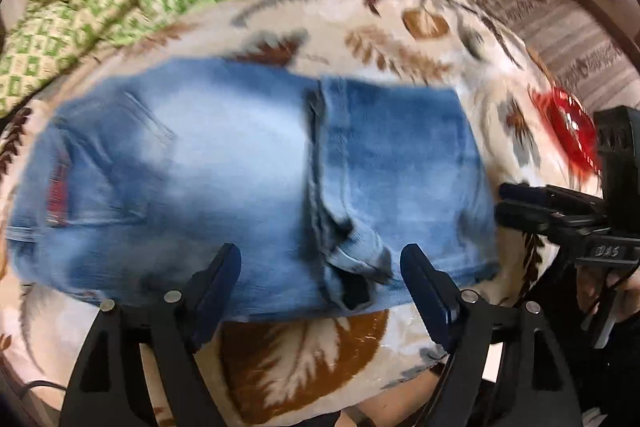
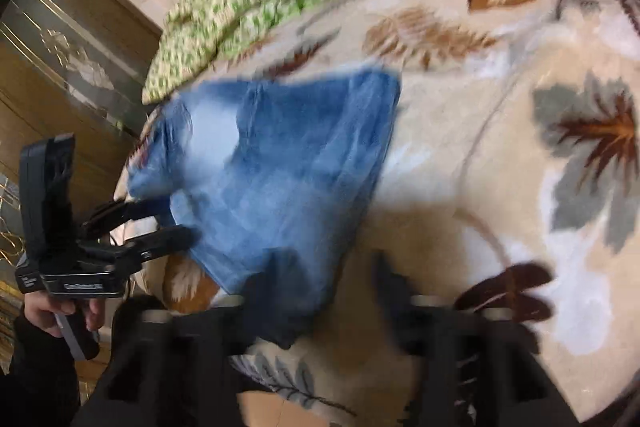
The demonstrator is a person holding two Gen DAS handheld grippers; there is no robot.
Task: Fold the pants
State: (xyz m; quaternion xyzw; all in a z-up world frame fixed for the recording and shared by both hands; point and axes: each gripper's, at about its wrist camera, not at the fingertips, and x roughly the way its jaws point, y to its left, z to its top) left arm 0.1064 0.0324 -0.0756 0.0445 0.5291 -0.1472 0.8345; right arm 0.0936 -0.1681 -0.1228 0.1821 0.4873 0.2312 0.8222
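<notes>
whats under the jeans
The jeans lie folded on a leaf-print blanket, which shows all around them. The patch of blanket directly beneath is covered, so anything else under there cannot be seen.

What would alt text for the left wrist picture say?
Folded blue jeans lie on a leaf-patterned blanket, with the open left tongs hovering at their near edge. The right tongs reach in from the right.
</notes>
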